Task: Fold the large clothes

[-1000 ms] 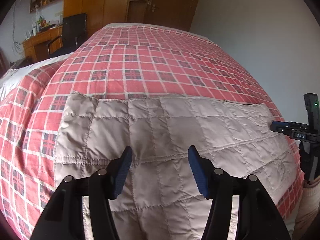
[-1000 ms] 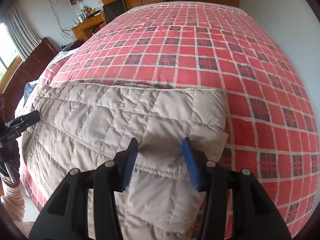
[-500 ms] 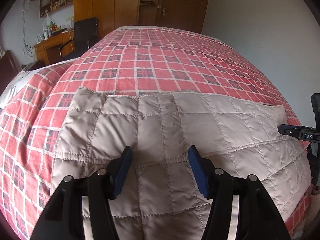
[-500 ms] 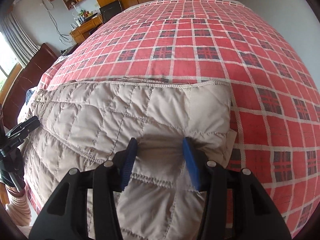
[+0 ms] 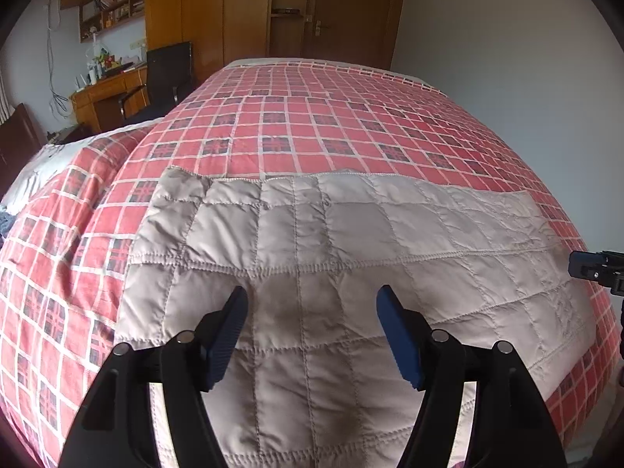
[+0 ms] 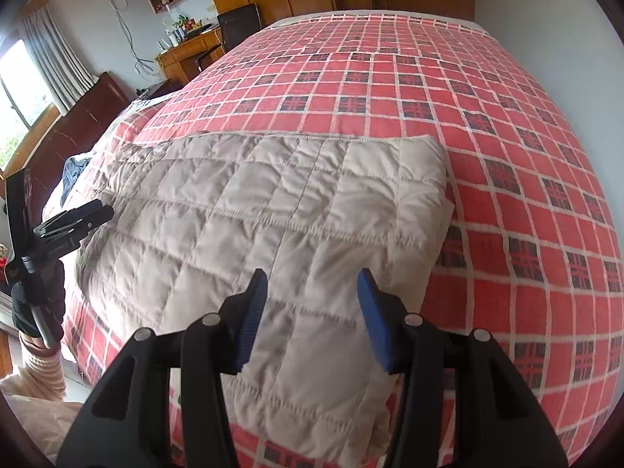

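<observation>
A beige quilted garment [image 5: 351, 241] lies folded flat across the near end of a bed with a red plaid cover [image 5: 312, 117]. My left gripper [image 5: 312, 300] hangs open just above the garment's left half, nothing between its blue pads. In the right wrist view the same garment [image 6: 273, 210] shows its right edge and far right corner. My right gripper [image 6: 312, 280] is open over the garment's right part, also empty. Each gripper appears at the other view's edge: the right gripper [image 5: 596, 269] and the left gripper [image 6: 70, 222].
The plaid cover [image 6: 468, 97] stretches far beyond the garment towards wooden wardrobes [image 5: 241, 11]. A desk [image 5: 105, 97] and a black chair [image 5: 167, 70] stand left of the bed. A dark headboard [image 6: 78, 124] and a white wall [image 5: 507, 58] flank it.
Both grippers have drawn back and risen from the garment while staying open. The garment lies flatter, with its far edge straight across the bed.
</observation>
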Tool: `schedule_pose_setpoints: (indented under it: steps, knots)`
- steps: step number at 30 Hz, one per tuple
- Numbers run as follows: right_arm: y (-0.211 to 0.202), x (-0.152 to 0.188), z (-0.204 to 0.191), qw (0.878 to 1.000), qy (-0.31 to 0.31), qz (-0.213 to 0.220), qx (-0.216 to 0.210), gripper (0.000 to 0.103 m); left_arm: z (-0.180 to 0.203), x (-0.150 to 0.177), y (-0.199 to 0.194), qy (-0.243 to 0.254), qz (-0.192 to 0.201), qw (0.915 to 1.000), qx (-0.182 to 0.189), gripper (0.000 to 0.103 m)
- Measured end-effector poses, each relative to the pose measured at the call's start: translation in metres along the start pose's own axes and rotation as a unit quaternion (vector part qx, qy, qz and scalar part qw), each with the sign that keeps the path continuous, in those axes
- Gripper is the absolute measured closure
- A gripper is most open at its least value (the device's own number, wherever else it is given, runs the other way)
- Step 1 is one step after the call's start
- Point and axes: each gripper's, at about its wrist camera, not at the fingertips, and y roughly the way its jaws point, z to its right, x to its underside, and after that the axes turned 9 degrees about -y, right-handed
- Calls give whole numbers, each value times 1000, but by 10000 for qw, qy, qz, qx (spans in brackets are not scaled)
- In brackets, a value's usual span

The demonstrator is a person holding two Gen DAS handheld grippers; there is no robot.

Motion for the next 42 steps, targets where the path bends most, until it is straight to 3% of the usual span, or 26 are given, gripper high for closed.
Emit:
schedule_pose_setpoints:
  steps: [14, 17, 24, 28, 37, 42]
  knots:
    - [35, 21, 3, 9991, 228, -345, -102, 54, 4, 17, 11, 66, -181, 9998, -2, 34]
    - [29, 20, 4, 9991, 260, -299, -174, 54, 5, 17, 10, 86, -171, 9998, -11, 34]
    - [-10, 20, 30, 9960, 763, 74, -466, 43, 12, 14, 7, 118, -205, 9996, 183, 34]
    - [-11, 28, 54, 9930, 1102, -76, -428, 39, 20, 11, 5, 170, -176, 9992, 330, 34]
    - [23, 63, 78, 9717, 1699, -291, -1618, 40, 32, 14, 16, 212, -298, 9981, 495, 34]
    - [41, 69, 73, 9587, 1829, -234, -2164, 56, 30, 18, 22, 208, -324, 9980, 494, 32]
